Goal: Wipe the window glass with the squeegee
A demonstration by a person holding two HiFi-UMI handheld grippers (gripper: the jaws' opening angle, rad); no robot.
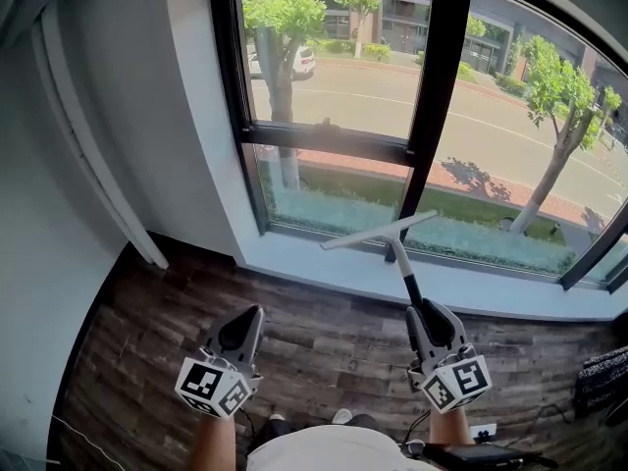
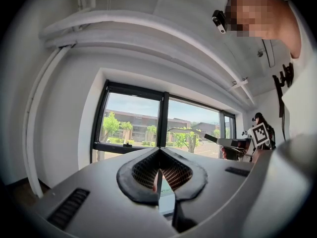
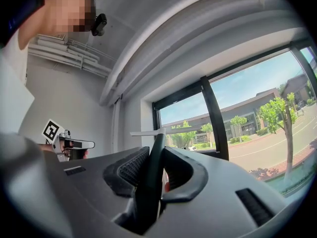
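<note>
Squeegee (image 1: 381, 232) at frame centre, blade near lower glass (image 1: 324, 199), contact unclear. Handle clenched in right gripper (image 1: 425, 314) fingers (image 3: 185, 175). Left gripper (image 1: 251, 314) lower left, fingers pressed together, empty. Risks: long handle pivots in one-point grip, so blade tilts and streaks; blade end knocks frame bar (image 1: 429, 96).

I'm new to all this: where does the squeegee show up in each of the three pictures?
Head view: right of centre, the squeegee rises from the right gripper, blade uppermost.
Left gripper view: middle right, small and far off.
Right gripper view: dead centre, handle clamped between the jaws.
Shared landmark: the black window post.
</note>
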